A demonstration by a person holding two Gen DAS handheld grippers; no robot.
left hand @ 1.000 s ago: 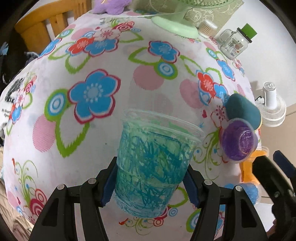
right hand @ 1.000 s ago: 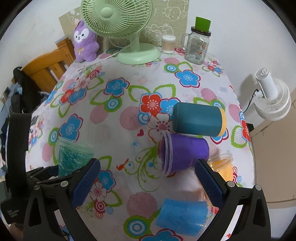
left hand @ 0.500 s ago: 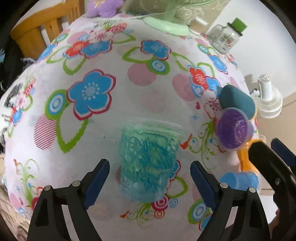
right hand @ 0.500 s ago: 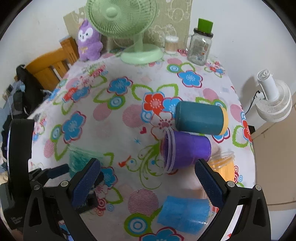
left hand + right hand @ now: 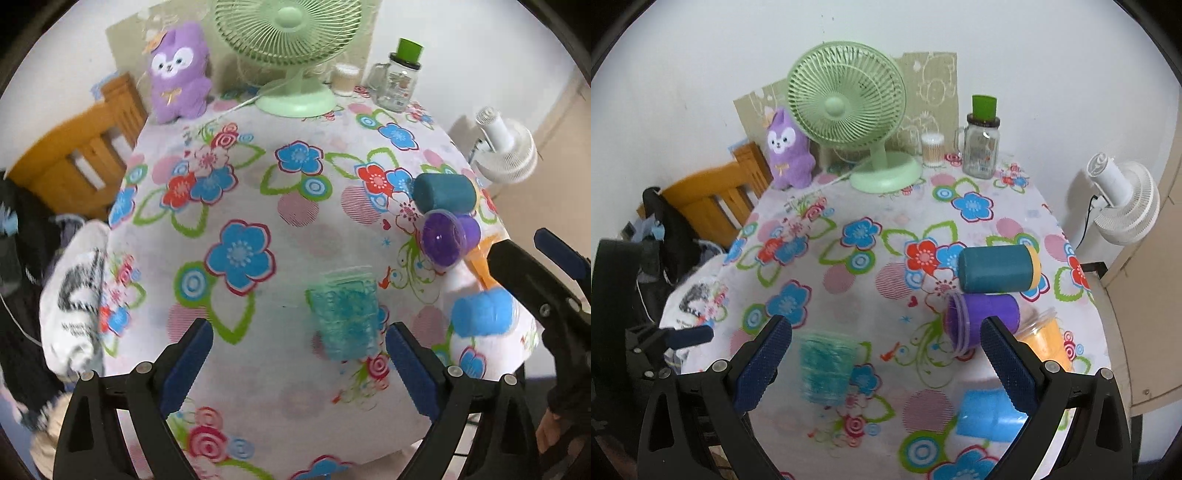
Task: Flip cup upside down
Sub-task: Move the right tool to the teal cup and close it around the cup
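A clear cup with a teal scribble pattern [image 5: 345, 319] stands on the flowered tablecloth near the front edge, wide rim at the top; it also shows in the right wrist view [image 5: 825, 367]. My left gripper [image 5: 297, 354] is open and empty, pulled back with the cup just ahead of its right finger. My right gripper [image 5: 882, 363] is open and empty, above the front edge, with the teal cup ahead of its left finger.
A dark teal cup [image 5: 999, 269], a purple cup [image 5: 982, 321], an orange cup [image 5: 1047, 343] and a blue cup [image 5: 991, 415] lie on their sides at the right. A green fan [image 5: 849, 110], purple plush [image 5: 788, 151] and glass jar [image 5: 982, 147] stand at the back.
My left gripper opened, let go of the teal cup and drew back and up. The cup stays standing on the cloth. My right gripper also rose and drew back.
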